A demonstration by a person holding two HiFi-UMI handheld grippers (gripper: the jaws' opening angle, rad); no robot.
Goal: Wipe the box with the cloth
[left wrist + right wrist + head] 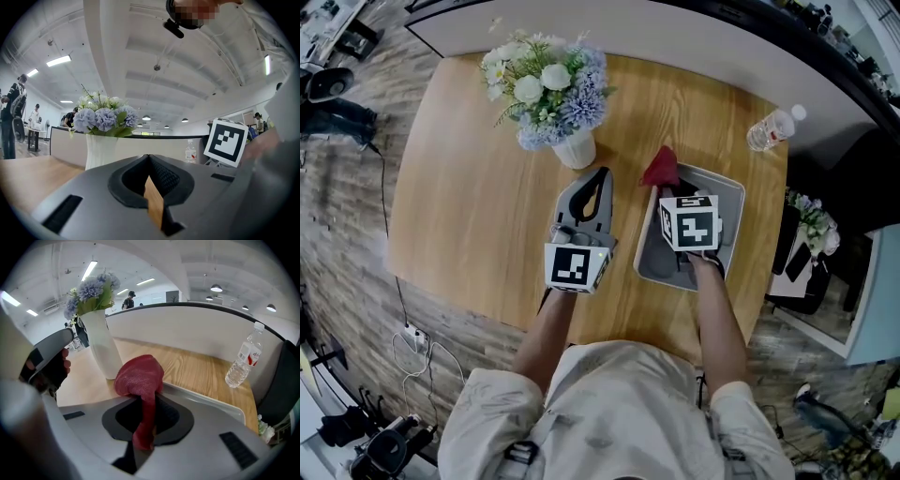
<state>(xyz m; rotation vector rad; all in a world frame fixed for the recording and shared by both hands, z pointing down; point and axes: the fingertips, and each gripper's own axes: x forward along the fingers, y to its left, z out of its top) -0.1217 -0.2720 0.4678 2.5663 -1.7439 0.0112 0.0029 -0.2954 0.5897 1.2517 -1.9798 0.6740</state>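
A shallow grey box lies on the wooden table, right of centre. My right gripper reaches over the box's far-left corner and is shut on a red cloth. In the right gripper view the cloth bunches above the jaws and hangs down between them, just over the box rim. My left gripper rests to the left of the box, apart from it. Its jaws are shut with nothing between them, and only a sliver of table shows behind the tips of the left gripper.
A white vase of pale flowers stands just beyond the left gripper and shows in both gripper views. A water bottle stands at the far right corner. A white partition runs along the table's far edge.
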